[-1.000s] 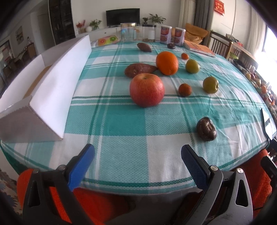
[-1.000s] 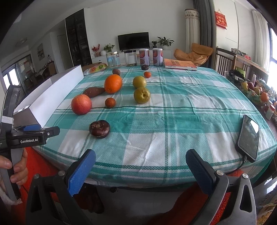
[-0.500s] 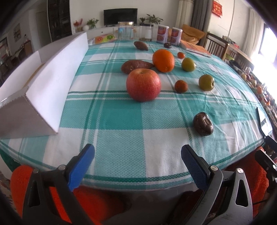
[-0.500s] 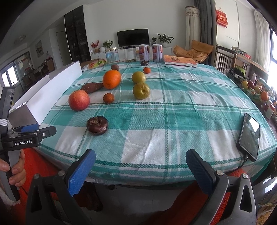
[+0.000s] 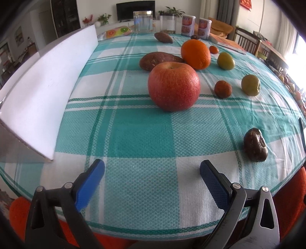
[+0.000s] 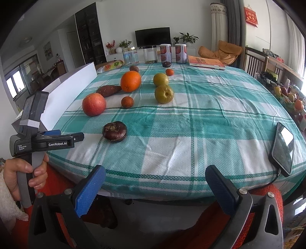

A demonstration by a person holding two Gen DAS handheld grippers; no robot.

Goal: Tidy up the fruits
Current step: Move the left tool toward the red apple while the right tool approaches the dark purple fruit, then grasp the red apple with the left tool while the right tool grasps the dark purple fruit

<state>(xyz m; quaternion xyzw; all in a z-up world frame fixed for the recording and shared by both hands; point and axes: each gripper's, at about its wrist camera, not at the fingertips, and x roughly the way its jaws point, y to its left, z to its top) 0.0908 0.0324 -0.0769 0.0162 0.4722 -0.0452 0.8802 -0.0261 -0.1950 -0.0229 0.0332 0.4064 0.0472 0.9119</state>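
Left gripper (image 5: 152,170) and right gripper (image 6: 155,177) hover level at the teal-checked counter's (image 6: 210,115) near edge, fingers spread wide, empty.

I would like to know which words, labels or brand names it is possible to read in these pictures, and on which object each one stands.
"GenRobot.AI": white letters on the side of the left gripper, right wrist view.
"Data Acquisition System": small white print on the same gripper's body; only just legible.
Red wall hanging: gold characters, too blurred to read.
Two cans: labels too small to read.
Book: cover text too blurred to read.
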